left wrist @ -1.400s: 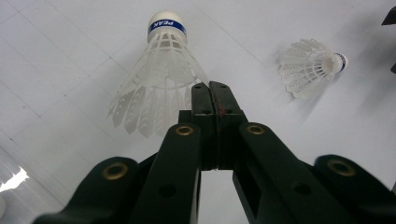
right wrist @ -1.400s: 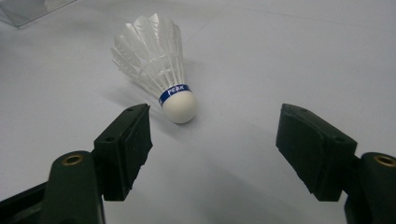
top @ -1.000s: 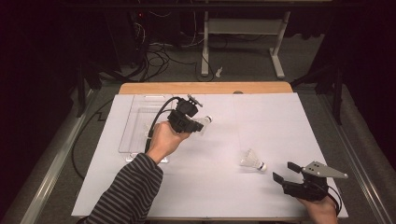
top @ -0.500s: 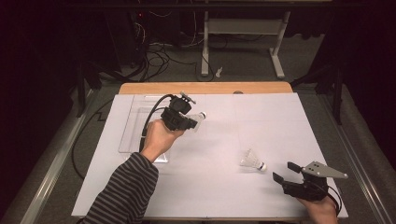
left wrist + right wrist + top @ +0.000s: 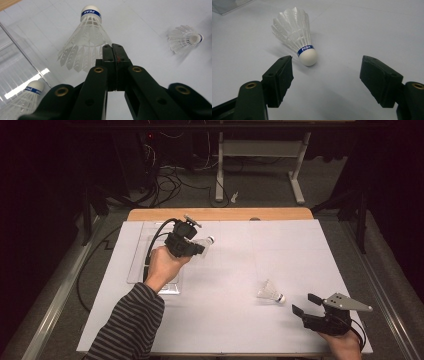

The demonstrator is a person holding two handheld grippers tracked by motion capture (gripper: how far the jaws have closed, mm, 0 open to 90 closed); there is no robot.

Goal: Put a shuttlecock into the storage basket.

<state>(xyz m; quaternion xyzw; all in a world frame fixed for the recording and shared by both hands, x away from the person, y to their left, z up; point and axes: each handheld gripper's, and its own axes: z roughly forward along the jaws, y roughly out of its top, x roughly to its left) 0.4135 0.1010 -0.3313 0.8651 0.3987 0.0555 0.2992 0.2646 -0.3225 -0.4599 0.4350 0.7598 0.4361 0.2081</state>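
My left gripper is shut on the feather skirt of a white shuttlecock with a blue band. It holds the shuttlecock a little above the white mat, beside a clear plastic tray. Another shuttlecock lies inside that tray. A third shuttlecock lies on its side on the mat at the right. My right gripper stands open just short of this one's cork tip, not touching it.
A white mat covers the table, with a wooden strip along the far edge. A metal frame leg and cables lie on the dark floor beyond. The left gripper's cable arches over the tray.
My left gripper has moved left toward the tray with the shuttlecock in it. The right gripper and the shuttlecock on the mat have stayed still.
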